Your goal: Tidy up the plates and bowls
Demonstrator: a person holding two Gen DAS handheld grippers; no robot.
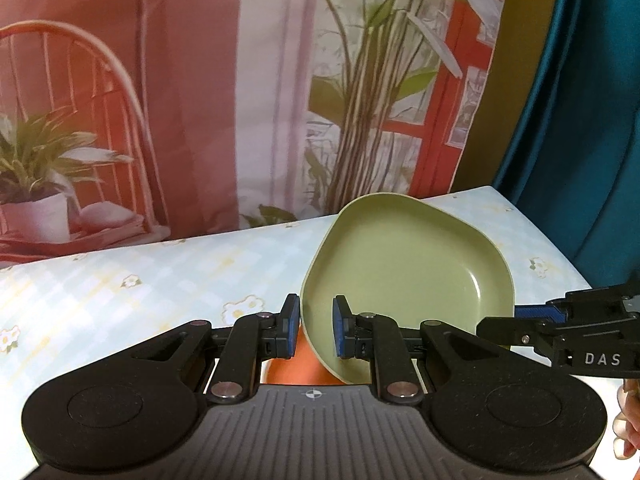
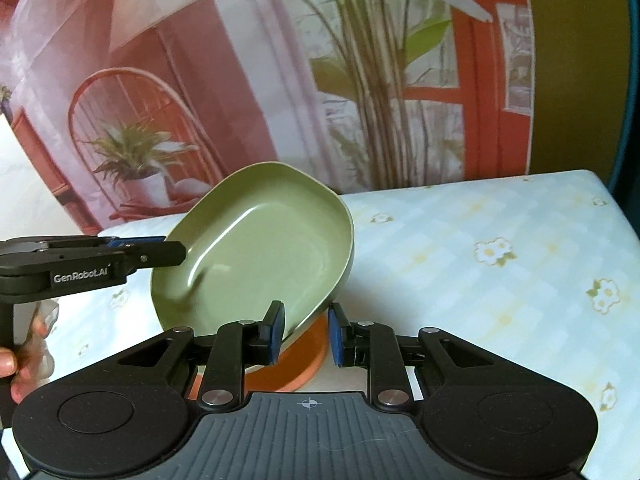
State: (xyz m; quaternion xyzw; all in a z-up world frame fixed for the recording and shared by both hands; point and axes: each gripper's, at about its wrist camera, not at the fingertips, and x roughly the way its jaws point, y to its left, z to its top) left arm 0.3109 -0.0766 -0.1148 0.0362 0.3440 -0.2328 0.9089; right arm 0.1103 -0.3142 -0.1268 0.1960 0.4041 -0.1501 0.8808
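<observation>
Gripping green plate (image 1: 404,280), both grippers, seemingly lifted

one green bowl (image 1: 404,264), one orange plate (image 2: 304,364) (partly hidden)

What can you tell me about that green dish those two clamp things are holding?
The green dish is a shallow, rounded-square plate or bowl, matte olive green, seemingly plastic or glazed ceramic, with a raised rim and a glossy empty inside. It is tilted and lifted above an orange plate on the floral tablecloth. The left hand-held gripper pinches one edge of its rim and the right hand-held gripper another. Whether it touches the orange plate is unclear.
</observation>
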